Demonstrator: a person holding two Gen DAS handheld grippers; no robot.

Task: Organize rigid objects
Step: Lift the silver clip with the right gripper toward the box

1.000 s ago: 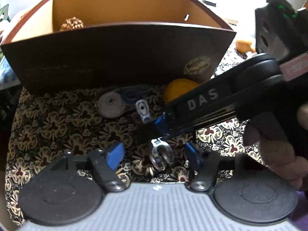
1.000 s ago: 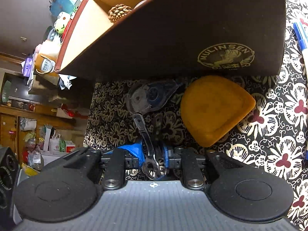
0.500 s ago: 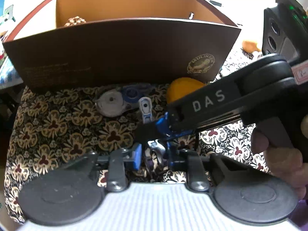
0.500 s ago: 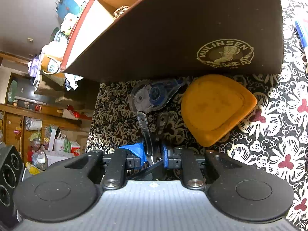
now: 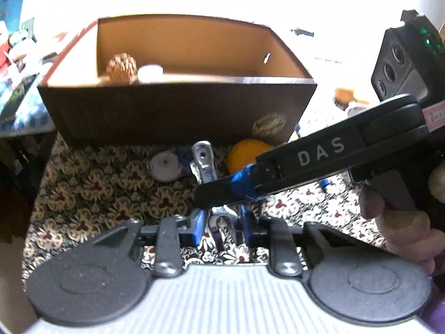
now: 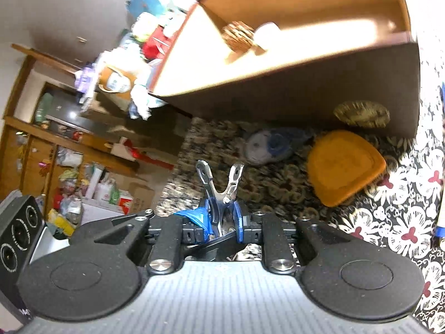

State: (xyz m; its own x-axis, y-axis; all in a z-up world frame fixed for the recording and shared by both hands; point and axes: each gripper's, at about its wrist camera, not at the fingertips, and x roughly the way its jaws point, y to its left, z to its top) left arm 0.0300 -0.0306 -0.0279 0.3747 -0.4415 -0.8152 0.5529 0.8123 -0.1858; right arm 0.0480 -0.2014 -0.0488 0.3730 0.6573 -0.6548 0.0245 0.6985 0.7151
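Both grippers, left (image 5: 222, 224) and right (image 6: 221, 222), fingers clenched on metal clip (image 6: 219, 186). Lift step. Next: carry over box (image 5: 178, 111) near wall, release.

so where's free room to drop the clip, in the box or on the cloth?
Box: floor bare right of the pinecone and white item. Cloth: bare left of the tape dispenser. Crowded along the box front: dispenser, metal clip, orange piece.
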